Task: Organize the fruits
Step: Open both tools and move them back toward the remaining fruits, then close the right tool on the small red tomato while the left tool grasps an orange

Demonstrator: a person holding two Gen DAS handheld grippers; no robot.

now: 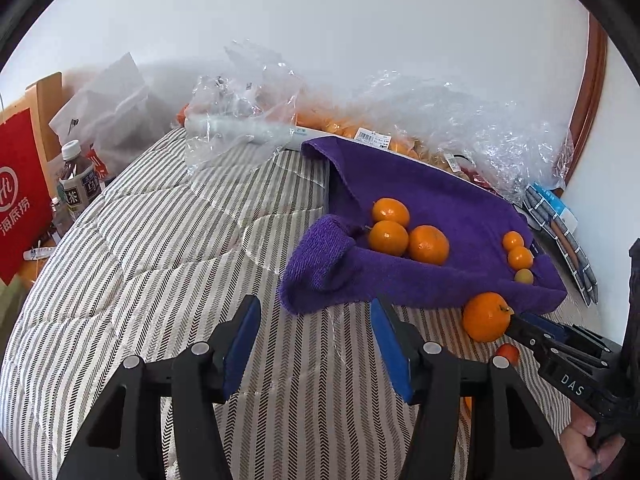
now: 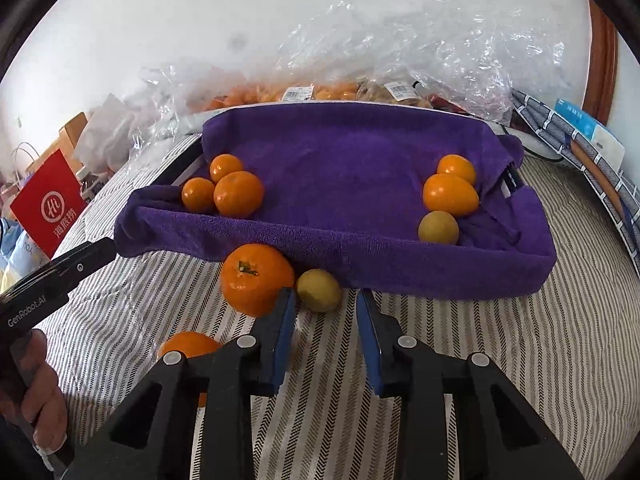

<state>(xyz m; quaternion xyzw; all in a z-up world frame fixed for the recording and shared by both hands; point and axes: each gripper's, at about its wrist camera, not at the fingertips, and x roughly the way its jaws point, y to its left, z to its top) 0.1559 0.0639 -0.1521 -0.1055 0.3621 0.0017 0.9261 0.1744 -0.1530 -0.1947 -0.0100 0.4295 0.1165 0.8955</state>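
A tray lined with a purple towel [image 2: 340, 148] [image 1: 436, 204] sits on the striped bed. Three oranges [image 2: 236, 192] [image 1: 400, 236] lie in its left end; two small oval orange fruits [image 2: 450, 194] [image 1: 519, 257] and a yellow-green one [image 2: 438, 227] [image 1: 523, 276] lie in its right end. In front of the tray lie a large orange [image 2: 256, 278] [image 1: 486, 316], a yellow-green fruit [image 2: 319, 290] and another orange [image 2: 188, 345]. My right gripper [image 2: 326, 304] is open, just short of the yellow-green fruit. My left gripper [image 1: 314, 312] is open and empty over the bedcover.
Clear plastic bags of fruit [image 2: 400, 60] [image 1: 400, 120] lie behind the tray against the wall. A red bag [image 1: 18, 196] [image 2: 50, 204] and a tea bottle [image 1: 76, 180] stand at the left. Packaged items [image 2: 580, 136] lie at the right. A small red fruit [image 1: 507, 353] lies near the right gripper.
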